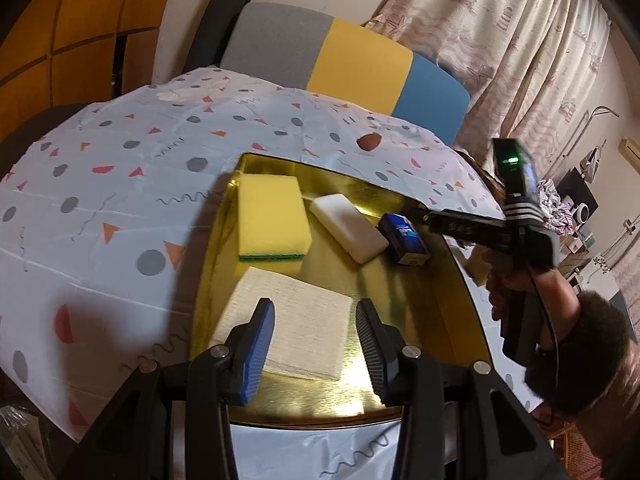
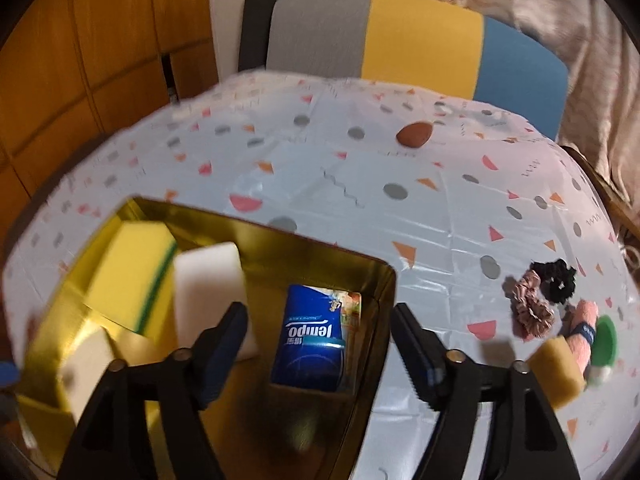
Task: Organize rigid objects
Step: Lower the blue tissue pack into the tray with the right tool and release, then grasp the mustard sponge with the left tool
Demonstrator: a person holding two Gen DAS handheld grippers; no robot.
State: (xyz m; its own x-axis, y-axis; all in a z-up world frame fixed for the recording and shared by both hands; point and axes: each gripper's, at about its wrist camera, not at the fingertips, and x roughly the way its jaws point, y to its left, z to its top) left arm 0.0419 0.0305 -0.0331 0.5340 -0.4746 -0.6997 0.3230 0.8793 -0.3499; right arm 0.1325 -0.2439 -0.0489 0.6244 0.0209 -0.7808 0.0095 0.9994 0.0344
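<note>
Two tools work over the gold tray [image 1: 420, 320]: the right tool [image 2: 320, 344], spread apart, straddles without gripping the blue tissue pack [image 2: 312, 344] lying lengthwise between its fingers, while the left tool [image 1: 316, 344], apart and empty, hovers above the near white cloth [image 1: 304, 320].

wall: wood panels [image 1: 60, 40] | chair [image 1: 352, 60]: grey-yellow-blue | curtain [image 1: 500, 40]: patterned
</note>
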